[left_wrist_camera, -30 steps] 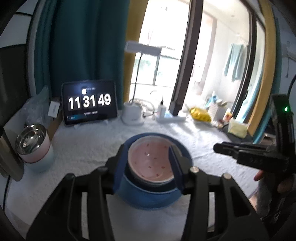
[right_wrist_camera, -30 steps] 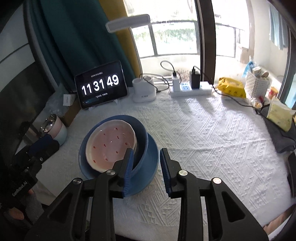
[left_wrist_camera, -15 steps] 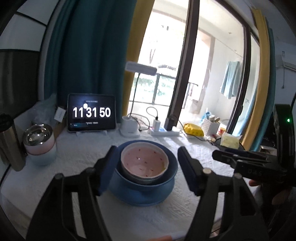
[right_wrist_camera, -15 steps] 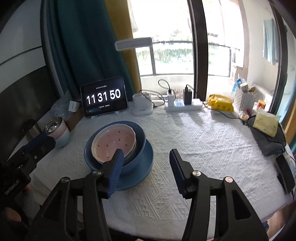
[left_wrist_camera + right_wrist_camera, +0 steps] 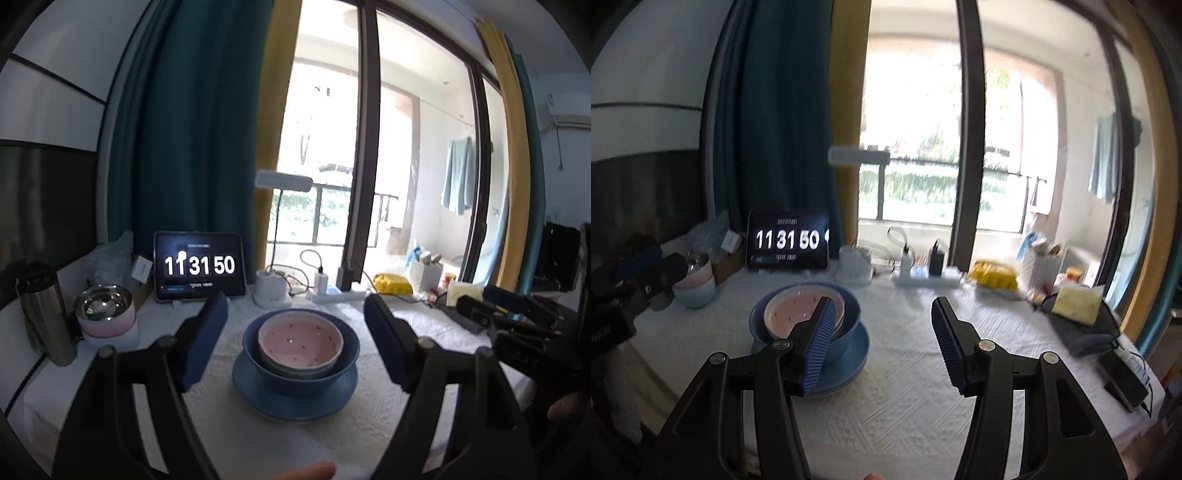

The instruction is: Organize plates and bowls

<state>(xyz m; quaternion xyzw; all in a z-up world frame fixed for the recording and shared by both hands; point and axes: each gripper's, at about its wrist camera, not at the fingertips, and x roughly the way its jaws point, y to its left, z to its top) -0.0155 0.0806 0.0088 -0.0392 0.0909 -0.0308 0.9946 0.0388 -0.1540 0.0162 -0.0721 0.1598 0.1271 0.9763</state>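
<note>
A pink speckled bowl [image 5: 300, 341] sits nested inside a blue bowl [image 5: 347, 350], which stands on a blue plate [image 5: 258, 391] on the white tablecloth. My left gripper [image 5: 295, 314] is open and empty, held back from the stack with its fingers wide on either side. My right gripper [image 5: 882, 314] is open and empty, raised to the right of the stack; the pink bowl [image 5: 790, 312], blue bowl [image 5: 849, 321] and blue plate [image 5: 857, 350] lie behind its left finger.
A tablet clock [image 5: 199, 267] stands at the back left. Stacked pastel bowls with a steel one [image 5: 105, 314] and a steel flask [image 5: 44, 310] are at the left. A lamp base [image 5: 271, 291], power strip [image 5: 338, 295], yellow packet [image 5: 995, 278] and basket [image 5: 1039, 264] line the back.
Both grippers opened wide and pulled back and up from the stack. The left one released the pink bowl, which stays nested in the blue bowl.
</note>
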